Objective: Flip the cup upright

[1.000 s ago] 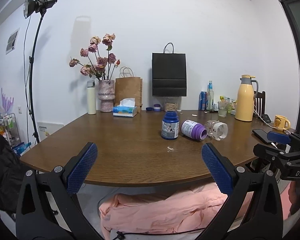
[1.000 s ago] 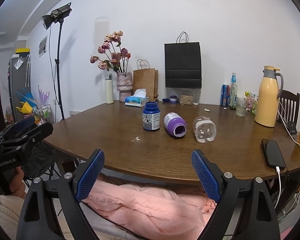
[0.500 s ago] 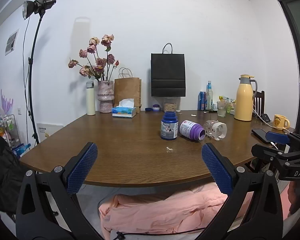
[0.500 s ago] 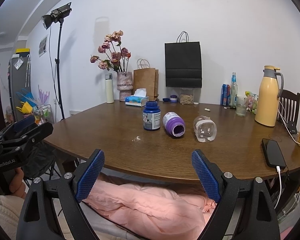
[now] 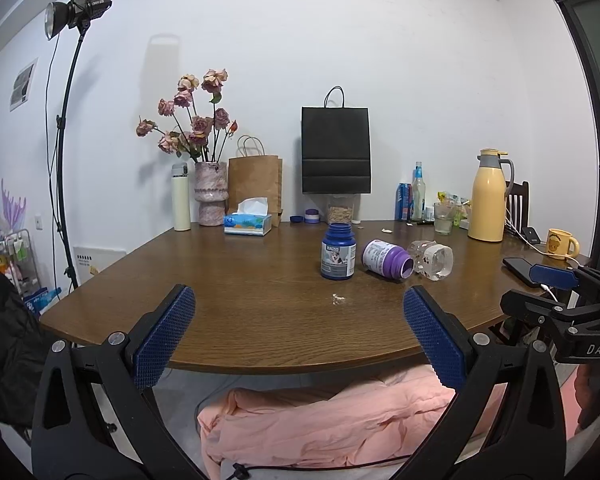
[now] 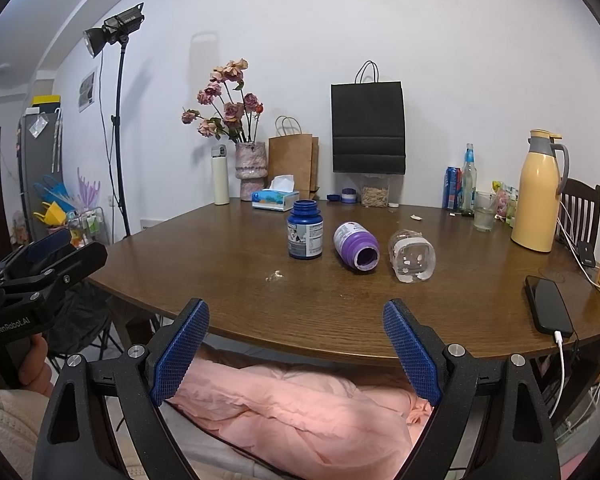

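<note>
Three containers stand in a row mid-table. A blue jar (image 5: 338,256) (image 6: 305,230) is upright. Right of it a purple-and-white cup-like jar (image 5: 386,258) (image 6: 356,246) lies on its side, open mouth toward me. Beside that a clear plastic jar (image 5: 432,260) (image 6: 412,256) also lies tipped over. My left gripper (image 5: 299,298) is open and empty, short of the table's near edge. My right gripper (image 6: 296,308) is open and empty too, in front of the near edge. Each gripper also shows at the side of the other's view.
The round wooden table (image 6: 440,320) carries a phone on a cable (image 6: 548,308), a yellow mug (image 5: 560,243), a yellow thermos (image 6: 538,196), a glass (image 6: 484,212), a tissue box (image 5: 247,224), a flower vase (image 5: 210,196) and paper bags at the back. Pink bedding (image 6: 300,412) lies under the table.
Nothing on the table has moved. Both grippers stay open, with only a slight drift of the left wrist view.
</note>
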A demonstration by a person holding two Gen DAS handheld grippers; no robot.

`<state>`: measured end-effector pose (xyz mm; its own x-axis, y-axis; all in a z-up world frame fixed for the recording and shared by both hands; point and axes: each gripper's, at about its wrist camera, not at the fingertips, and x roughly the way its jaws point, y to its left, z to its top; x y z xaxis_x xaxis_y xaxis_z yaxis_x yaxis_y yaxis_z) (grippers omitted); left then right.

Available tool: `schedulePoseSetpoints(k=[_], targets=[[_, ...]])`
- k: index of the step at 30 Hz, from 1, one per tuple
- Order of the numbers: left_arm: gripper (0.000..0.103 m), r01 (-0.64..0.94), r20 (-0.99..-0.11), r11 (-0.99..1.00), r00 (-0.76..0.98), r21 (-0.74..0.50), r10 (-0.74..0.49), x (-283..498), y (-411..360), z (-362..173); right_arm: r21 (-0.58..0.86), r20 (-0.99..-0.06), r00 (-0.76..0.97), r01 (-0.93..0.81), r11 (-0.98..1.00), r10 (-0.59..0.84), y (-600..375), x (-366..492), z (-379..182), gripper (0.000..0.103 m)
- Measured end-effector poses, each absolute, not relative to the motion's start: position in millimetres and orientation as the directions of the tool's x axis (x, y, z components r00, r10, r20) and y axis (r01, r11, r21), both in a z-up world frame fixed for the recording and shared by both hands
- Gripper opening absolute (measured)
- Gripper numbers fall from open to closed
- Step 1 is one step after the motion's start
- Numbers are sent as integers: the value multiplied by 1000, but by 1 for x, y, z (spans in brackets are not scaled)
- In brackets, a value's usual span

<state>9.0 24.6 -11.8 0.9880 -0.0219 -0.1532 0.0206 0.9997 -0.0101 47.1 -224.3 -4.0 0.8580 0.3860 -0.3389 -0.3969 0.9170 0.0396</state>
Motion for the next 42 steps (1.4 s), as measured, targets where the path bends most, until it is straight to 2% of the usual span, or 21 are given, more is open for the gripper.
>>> schedulePoseSetpoints(k=[42], targets=[[103, 21, -154, 1000, 988, -9, -22, 9, 25, -13, 41, -340, 857, -398, 917, 387, -223, 48, -8, 92]])
